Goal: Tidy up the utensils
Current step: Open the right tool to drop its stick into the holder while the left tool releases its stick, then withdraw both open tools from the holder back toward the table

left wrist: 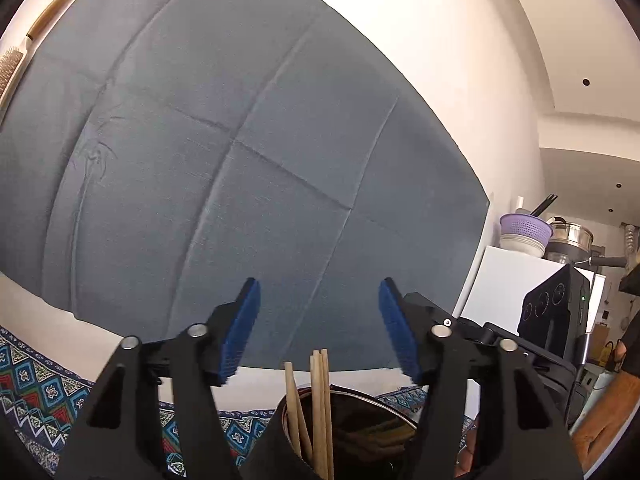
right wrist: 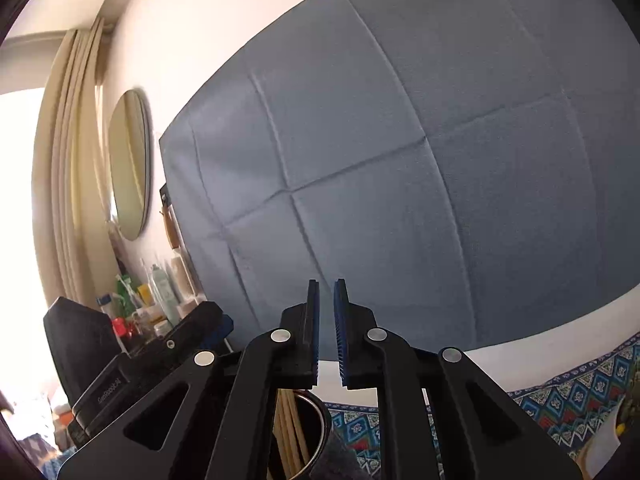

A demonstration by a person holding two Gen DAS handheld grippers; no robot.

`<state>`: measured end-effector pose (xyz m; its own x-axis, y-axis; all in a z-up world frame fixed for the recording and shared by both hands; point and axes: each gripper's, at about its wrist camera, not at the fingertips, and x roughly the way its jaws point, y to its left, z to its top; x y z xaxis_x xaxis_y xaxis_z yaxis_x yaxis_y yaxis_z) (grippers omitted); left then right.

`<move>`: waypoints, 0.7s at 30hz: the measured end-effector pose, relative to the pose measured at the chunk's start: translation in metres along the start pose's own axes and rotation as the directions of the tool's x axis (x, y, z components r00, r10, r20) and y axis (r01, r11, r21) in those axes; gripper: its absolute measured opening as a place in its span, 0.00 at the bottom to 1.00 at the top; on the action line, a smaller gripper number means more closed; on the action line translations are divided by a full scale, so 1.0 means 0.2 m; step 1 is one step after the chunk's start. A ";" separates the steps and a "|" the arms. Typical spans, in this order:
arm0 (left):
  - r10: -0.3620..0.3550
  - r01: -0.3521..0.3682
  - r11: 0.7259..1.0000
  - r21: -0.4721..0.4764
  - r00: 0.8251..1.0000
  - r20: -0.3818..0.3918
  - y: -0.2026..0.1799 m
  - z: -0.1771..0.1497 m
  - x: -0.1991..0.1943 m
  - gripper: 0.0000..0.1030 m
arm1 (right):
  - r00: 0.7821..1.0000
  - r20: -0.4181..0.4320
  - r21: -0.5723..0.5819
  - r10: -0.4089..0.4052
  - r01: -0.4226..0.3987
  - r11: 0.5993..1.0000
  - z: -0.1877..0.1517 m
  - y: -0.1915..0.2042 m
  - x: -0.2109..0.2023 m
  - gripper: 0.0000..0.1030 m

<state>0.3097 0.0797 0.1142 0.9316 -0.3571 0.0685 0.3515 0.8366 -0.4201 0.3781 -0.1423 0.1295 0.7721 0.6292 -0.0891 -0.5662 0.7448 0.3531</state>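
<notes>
Several wooden chopsticks (left wrist: 318,408) stand upright in a dark round cup (left wrist: 372,432) low in the left wrist view. My left gripper (left wrist: 318,316) is open and empty, raised above and behind the cup. In the right wrist view the same cup (right wrist: 318,424) with chopsticks (right wrist: 290,428) sits low, partly hidden behind my fingers. My right gripper (right wrist: 327,328) has its blue pads nearly together with a thin gap and nothing between them.
A large blue-grey cloth (left wrist: 224,152) hangs on the white wall ahead. A patterned blue tablecloth (left wrist: 36,392) covers the surface. A black case (left wrist: 556,312) and a purple colander (left wrist: 526,226) stand to the right. Bottles (right wrist: 160,292) and a round mirror (right wrist: 130,164) are at the left.
</notes>
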 end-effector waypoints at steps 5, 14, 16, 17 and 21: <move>0.057 -0.056 0.998 -0.024 0.998 0.041 0.04 0.06 -0.04 0.83 | 0.999 -0.021 0.015 -0.035 0.035 0.999 0.00 -0.02 0.02 0.29; 0.175 -0.174 0.983 -0.056 0.985 0.004 0.13 0.14 -0.06 0.94 | 0.988 -0.082 -0.054 -0.132 0.128 0.990 -0.02 0.00 0.06 0.72; 0.243 -0.243 0.969 -0.044 0.970 -0.007 0.14 0.15 -0.06 0.94 | 0.986 -0.084 -0.068 -0.143 0.138 0.988 -0.02 0.01 0.07 0.80; 0.272 -0.272 0.962 -0.037 0.962 -0.014 0.14 0.15 -0.05 0.94 | 0.985 -0.088 -0.078 -0.150 0.143 0.987 -0.02 0.01 0.07 0.83; 0.342 -0.343 0.939 -0.026 0.939 -0.048 0.17 0.15 -0.03 0.94 | 0.978 -0.095 -0.114 -0.188 0.177 0.978 -0.02 0.04 0.08 0.85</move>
<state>0.3185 0.1225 0.1268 0.9900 -0.0696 -0.1230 0.0082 0.8973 -0.4414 0.3851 -0.1263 0.1276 0.8336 0.4964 -0.2420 -0.4502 0.8647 0.2230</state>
